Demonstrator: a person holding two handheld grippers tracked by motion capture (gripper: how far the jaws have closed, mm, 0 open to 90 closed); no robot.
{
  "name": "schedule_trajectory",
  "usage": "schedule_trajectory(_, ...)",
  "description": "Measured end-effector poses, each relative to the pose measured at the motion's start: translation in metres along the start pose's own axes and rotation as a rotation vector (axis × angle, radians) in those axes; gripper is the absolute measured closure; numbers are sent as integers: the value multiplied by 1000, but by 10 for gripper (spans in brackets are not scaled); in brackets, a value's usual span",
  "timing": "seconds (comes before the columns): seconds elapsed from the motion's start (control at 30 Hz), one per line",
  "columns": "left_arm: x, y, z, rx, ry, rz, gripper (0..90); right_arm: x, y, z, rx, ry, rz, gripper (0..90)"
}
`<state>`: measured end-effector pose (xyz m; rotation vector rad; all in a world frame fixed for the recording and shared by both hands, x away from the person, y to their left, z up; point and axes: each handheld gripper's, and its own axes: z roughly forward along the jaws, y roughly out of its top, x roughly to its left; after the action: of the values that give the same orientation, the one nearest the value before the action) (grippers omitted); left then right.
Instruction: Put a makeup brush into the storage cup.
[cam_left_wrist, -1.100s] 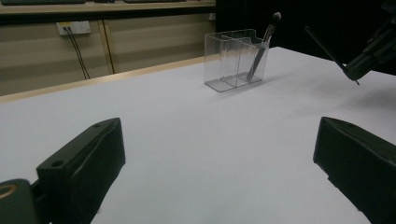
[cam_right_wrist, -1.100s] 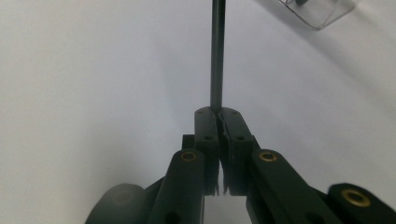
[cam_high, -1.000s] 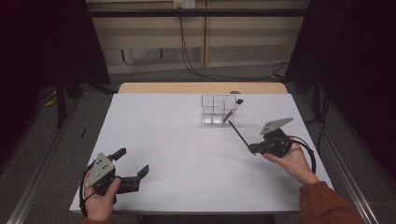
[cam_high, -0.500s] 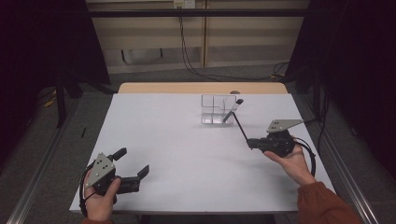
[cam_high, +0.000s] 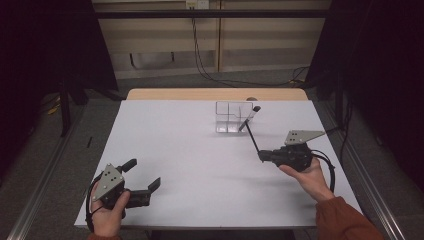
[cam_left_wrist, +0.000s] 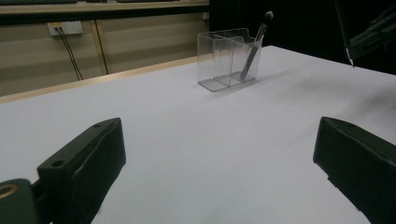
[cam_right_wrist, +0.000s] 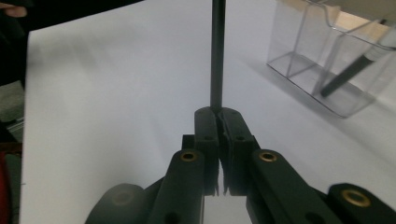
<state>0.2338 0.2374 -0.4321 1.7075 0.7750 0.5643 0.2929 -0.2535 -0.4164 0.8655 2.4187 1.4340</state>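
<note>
Clear plastic organizer already houses one brush; I clamp my right gripper jaws on a thin black rod aimed there, left gripper jaws agape, idle on the counter.

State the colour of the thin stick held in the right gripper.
Black stick, clearest in the right gripper view.

Lab: dark curtains, lone white table, wall cables
</note>
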Motion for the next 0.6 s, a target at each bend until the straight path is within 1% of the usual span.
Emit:
schedule_trajectory(0.07,0,0,0,1,1,0,23,4,2,2,-3,19,-5,861)
schedule_trajectory(0.17,0,0,0,1,0,0,23,9,3,5,7,39,-20,861)
schedule_trajectory(0.6,0,0,0,4,-3,-2,23,28,10,18,40,109,-60,861)
